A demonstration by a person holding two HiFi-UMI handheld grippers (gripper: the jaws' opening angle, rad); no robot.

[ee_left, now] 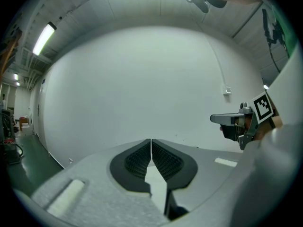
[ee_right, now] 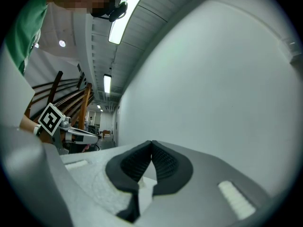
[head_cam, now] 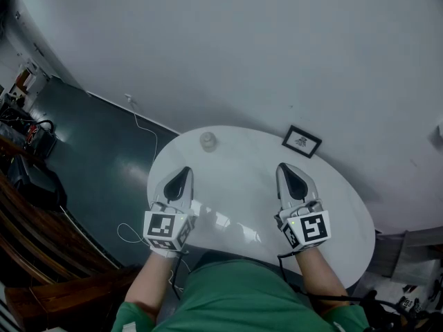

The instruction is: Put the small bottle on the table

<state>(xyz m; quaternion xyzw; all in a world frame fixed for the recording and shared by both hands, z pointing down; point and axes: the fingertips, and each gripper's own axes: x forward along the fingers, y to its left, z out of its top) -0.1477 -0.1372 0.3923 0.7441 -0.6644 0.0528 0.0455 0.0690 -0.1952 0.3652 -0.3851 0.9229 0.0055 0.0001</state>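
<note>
Your left gripper (head_cam: pixel 183 174) and right gripper (head_cam: pixel 287 171) hang over the table's (head_cam: pixel 235 182) near edge, each with jaws pressed together on nothing. Farther off, the small bottle (head_cam: pixel 208 141) stands close to the far edge; go in with closed jaws and you would likely knock it over or off the rim.

A small black-framed picture (head_cam: pixel 302 141) is seen lying flat, close to the white wall (head_cam: pixel 277 47). A thin white cable (head_cam: pixel 138 121) is trailed across the dark green floor (head_cam: pixel 90 151). Dark wooden rails (head_cam: pixel 28 234) are seen at the left edge.
</note>
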